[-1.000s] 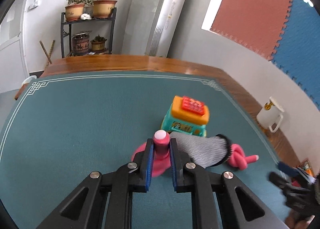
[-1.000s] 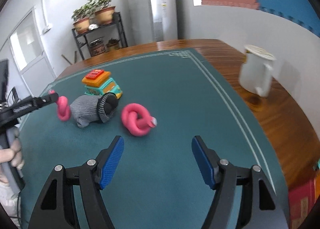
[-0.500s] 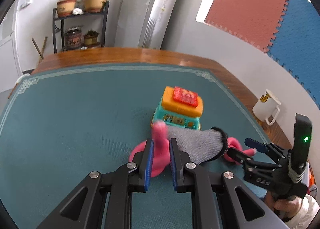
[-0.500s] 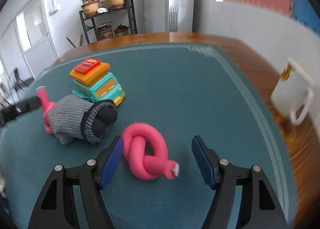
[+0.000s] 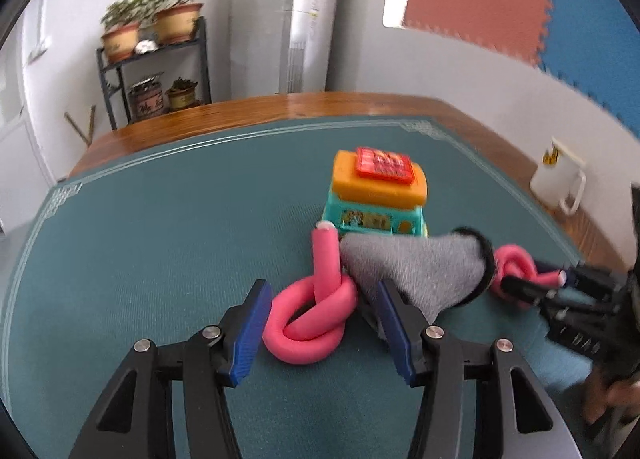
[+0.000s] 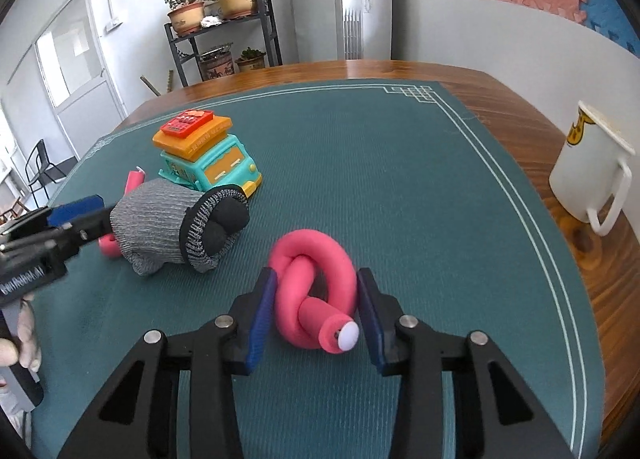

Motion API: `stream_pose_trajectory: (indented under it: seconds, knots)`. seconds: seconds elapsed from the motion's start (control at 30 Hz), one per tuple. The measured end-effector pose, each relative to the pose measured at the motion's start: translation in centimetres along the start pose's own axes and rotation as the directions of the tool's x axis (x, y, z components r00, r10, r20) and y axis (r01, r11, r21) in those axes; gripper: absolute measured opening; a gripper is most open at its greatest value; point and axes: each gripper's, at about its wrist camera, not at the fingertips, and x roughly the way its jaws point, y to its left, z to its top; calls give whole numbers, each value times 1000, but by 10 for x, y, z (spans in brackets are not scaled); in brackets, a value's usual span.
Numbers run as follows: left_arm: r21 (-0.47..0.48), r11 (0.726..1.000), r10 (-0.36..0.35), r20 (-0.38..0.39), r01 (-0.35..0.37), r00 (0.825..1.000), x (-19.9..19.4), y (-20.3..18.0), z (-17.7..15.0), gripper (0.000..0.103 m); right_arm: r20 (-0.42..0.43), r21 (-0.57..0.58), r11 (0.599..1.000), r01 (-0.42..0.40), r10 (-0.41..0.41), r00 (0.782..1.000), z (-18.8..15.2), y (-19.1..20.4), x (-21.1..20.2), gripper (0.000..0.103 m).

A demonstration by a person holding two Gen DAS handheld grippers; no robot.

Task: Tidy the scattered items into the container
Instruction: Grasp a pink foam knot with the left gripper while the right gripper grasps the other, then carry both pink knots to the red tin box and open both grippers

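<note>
Standing on bare wood beside the green mat (image 6: pixel 400 187), the white mug (image 6: pixel 592 179) hides its contents; left gripper (image 5: pixel 320 323), jaws spread, flanks one pink knotted tube (image 5: pixel 312 319); right gripper (image 6: pixel 316 311) brackets another pink knot (image 6: pixel 316 295), jaws not visibly clamping it.

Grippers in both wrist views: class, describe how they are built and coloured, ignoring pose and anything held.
Each gripper, left and right, is a matte black frame with triangular cut-outs and round silver bolts. The two fingers carry blue ribbed pads. The left gripper's body bears blurred white lettering. No cables or sleeves show.
</note>
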Motion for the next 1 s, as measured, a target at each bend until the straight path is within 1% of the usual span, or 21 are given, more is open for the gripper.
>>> stream_pose_trajectory:
  seconds: [0.07, 0.17, 0.3, 0.33, 0.37, 0.4, 0.47, 0.57, 0.63, 0.77, 1.0]
  knots:
    - [21, 1000, 6, -28, -5, 1000, 7, -1, -3, 56, -1, 4, 1000, -5, 5, 1000, -1, -2, -1, 44]
    - [37, 999, 35, -43, -33, 998, 15, 2, -7, 56, -3, 9, 1000, -12, 12, 1000, -1, -4, -1, 44]
    - [-8, 1000, 18, -48, -18, 999, 19, 11, -7, 56, -3, 6, 1000, -12, 12, 1000, 0, -8, 1, 44]
    - [-21, 1000, 7, -50, -8, 999, 20, 13, -8, 52, -2, 5, 1000, -9, 9, 1000, 0, -8, 1, 44]
    - [-36, 999, -5, -52, 3, 999, 21, 15, -8, 34, -1, 5, 1000, -6, 6, 1000, 0, -7, 1, 44]
    - [-57, 998, -21, -54, 18, 998, 21, 18, -8, 24, 1, 4, 1000, -3, 3, 1000, 0, -6, 0, 44]
    - [-94, 995, -43, -48, 38, 998, 20, 23, -8, 23, 8, 5, 1000, 3, -3, 1000, 0, -5, -1, 44]
    - [-114, 992, -44, 2, 44, 999, 4, 26, -7, 19, 22, 7, 1000, 10, -10, 1000, -1, -5, -5, 43]
    - [-114, 992, -47, 34, 51, 998, -5, 23, -5, 18, 28, 6, 1000, 14, -14, 1000, -2, -3, -9, 43]
    - [-100, 992, -66, 66, 72, 996, -17, 14, 0, 18, 44, 2, 1000, 16, -16, 999, -5, 1, -22, 43]
    - [-90, 990, -100, 107, 110, 989, -39, 6, 9, 18, 93, 39, 999, 6, -10, 996, -22, -2, -65, 43]
